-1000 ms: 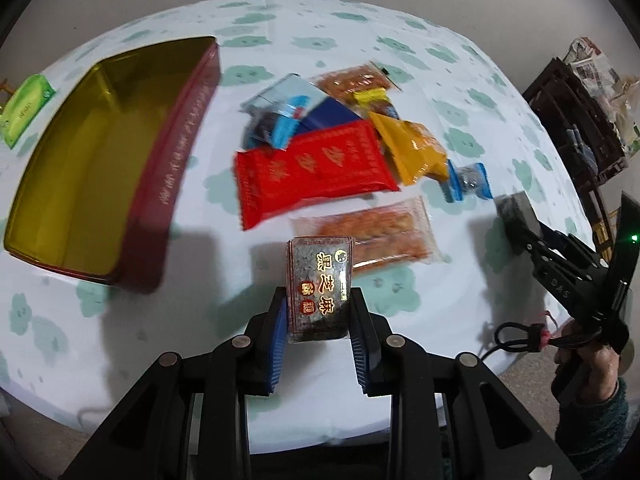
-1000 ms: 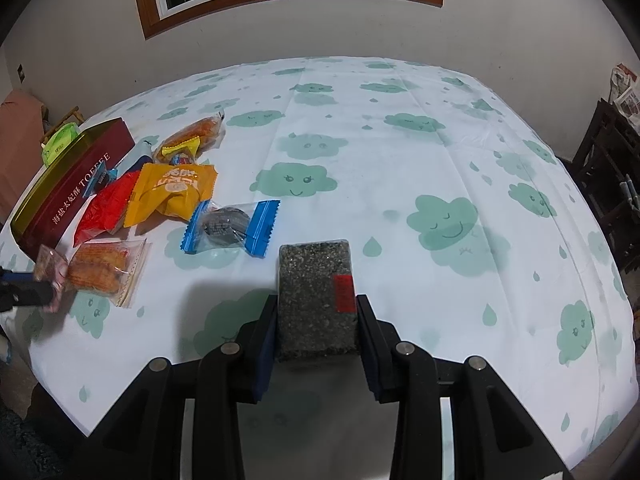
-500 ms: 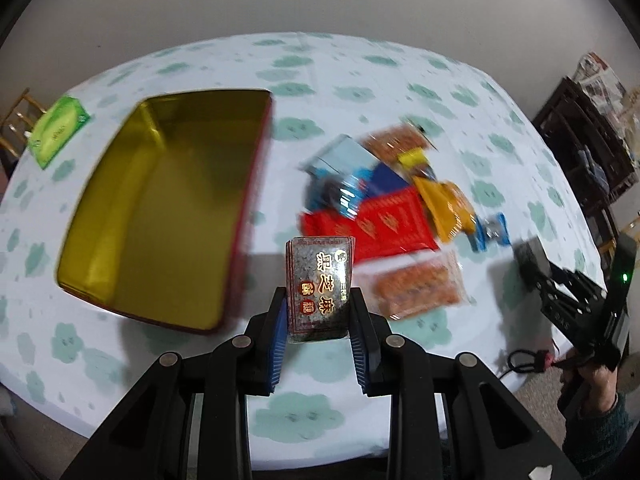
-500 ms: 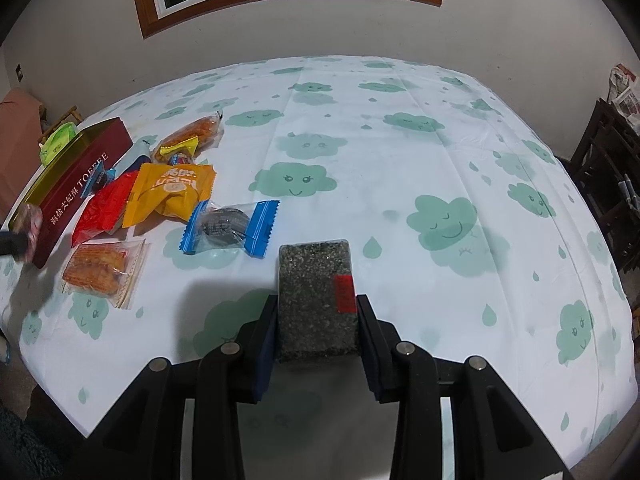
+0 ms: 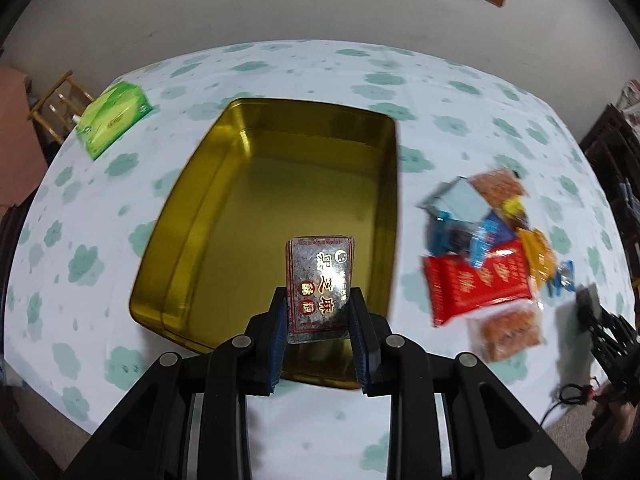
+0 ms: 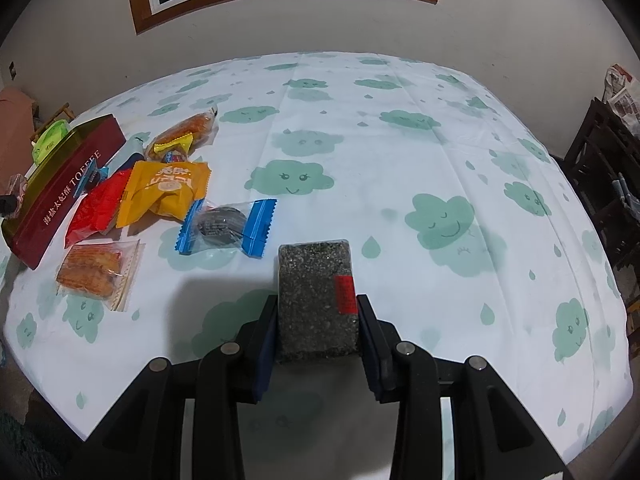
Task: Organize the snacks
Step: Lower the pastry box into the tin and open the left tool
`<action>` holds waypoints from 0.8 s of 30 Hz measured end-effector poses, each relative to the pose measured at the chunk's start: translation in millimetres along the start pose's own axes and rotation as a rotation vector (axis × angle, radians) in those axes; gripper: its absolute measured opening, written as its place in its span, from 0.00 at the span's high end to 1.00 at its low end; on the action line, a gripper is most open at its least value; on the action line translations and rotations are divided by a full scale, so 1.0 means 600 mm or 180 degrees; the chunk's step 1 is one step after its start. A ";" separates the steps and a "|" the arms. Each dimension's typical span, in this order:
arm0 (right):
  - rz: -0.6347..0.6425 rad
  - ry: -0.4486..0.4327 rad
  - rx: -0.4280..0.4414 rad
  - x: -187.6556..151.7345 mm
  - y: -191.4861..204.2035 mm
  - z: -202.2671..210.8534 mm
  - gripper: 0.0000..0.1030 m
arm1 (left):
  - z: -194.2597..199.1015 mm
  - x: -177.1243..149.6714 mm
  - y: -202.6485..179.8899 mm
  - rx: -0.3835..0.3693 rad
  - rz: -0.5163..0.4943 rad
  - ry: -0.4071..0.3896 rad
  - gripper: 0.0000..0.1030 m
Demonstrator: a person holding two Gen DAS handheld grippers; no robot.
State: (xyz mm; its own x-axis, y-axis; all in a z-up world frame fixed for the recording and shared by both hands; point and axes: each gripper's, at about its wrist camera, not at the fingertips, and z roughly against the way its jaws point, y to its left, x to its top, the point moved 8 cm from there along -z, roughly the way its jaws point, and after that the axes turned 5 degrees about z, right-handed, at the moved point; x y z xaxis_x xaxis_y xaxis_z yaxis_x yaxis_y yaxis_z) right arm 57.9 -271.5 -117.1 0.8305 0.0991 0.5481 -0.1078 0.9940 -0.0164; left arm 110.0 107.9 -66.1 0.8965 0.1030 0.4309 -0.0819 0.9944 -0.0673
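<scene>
My left gripper (image 5: 319,300) is shut on a dark sesame snack bar (image 5: 320,280) with red and gold lettering, held above the near part of an open gold tin (image 5: 192,216) with maroon outer walls. My right gripper (image 6: 317,312) is shut on a second dark sesame bar (image 6: 314,296) with a red sticker, above the cloud-print tablecloth (image 6: 400,160). A pile of snacks lies right of the tin: a red packet (image 5: 476,284), an orange packet (image 5: 540,256), a clear pack of orange biscuits (image 5: 508,332). In the right wrist view the tin (image 6: 60,196) stands at far left.
A green tissue pack (image 5: 114,122) lies at the table's far left. A blue-ended candy (image 6: 224,224) lies just ahead of my right gripper. A dark shelf (image 6: 604,184) stands to the right of the table, a wooden chair (image 5: 56,100) behind its left edge.
My left gripper has carried its sesame bar leftwards from over the snack pile to above the gold tin. The right gripper and its bar have stayed in place.
</scene>
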 end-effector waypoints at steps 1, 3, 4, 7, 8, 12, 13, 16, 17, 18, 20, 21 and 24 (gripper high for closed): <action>0.0001 0.0007 -0.0010 0.001 0.001 0.000 0.64 | -0.005 0.001 0.007 0.0018 0.0017 0.0018 0.76; -0.0005 0.0020 -0.0026 0.001 0.001 0.000 0.64 | -0.016 0.001 0.019 0.0042 0.0045 0.0050 0.76; -0.0011 0.0025 -0.0033 0.002 0.003 -0.001 0.64 | -0.022 0.001 0.025 0.0062 0.0054 0.0067 0.76; -0.0033 0.0038 -0.0058 0.002 0.002 -0.001 0.64 | -0.034 0.000 0.037 0.0077 0.0084 0.0101 0.76; -0.0045 0.0040 -0.0065 0.002 0.002 -0.001 0.64 | -0.038 0.000 0.042 0.0087 0.0093 0.0117 0.76; -0.0059 0.0054 -0.0097 0.003 0.003 -0.003 0.64 | -0.052 -0.003 0.054 0.0106 0.0120 0.0167 0.76; -0.0056 0.0060 -0.0103 0.003 0.004 -0.003 0.64 | -0.055 -0.004 0.056 0.0108 0.0118 0.0177 0.76; -0.0069 0.0069 -0.0115 0.003 0.004 -0.003 0.64 | -0.061 -0.006 0.061 0.0104 0.0126 0.0191 0.76; -0.0075 0.0074 -0.0121 0.003 0.004 -0.003 0.64 | -0.063 -0.007 0.062 0.0095 0.0132 0.0198 0.76; -0.0080 0.0078 -0.0126 0.003 0.004 -0.003 0.64 | -0.064 -0.008 0.063 0.0087 0.0139 0.0205 0.76; -0.0090 0.0085 -0.0134 0.004 0.005 -0.004 0.64 | -0.067 -0.012 0.064 0.0086 0.0146 0.0224 0.76; -0.0094 0.0087 -0.0138 0.004 0.005 -0.004 0.64 | -0.068 -0.014 0.065 0.0083 0.0145 0.0230 0.75; -0.0104 0.0093 -0.0148 0.004 0.005 -0.004 0.64 | -0.071 -0.018 0.066 0.0081 0.0148 0.0246 0.76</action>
State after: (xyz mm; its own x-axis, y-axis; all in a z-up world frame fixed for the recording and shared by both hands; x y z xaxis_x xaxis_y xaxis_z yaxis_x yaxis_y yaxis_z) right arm 61.2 -268.4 -118.0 0.8488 0.0673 0.5244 -0.0556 0.9977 -0.0380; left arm 115.8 145.2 -111.8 0.9223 0.1479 0.3571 -0.1344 0.9890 -0.0623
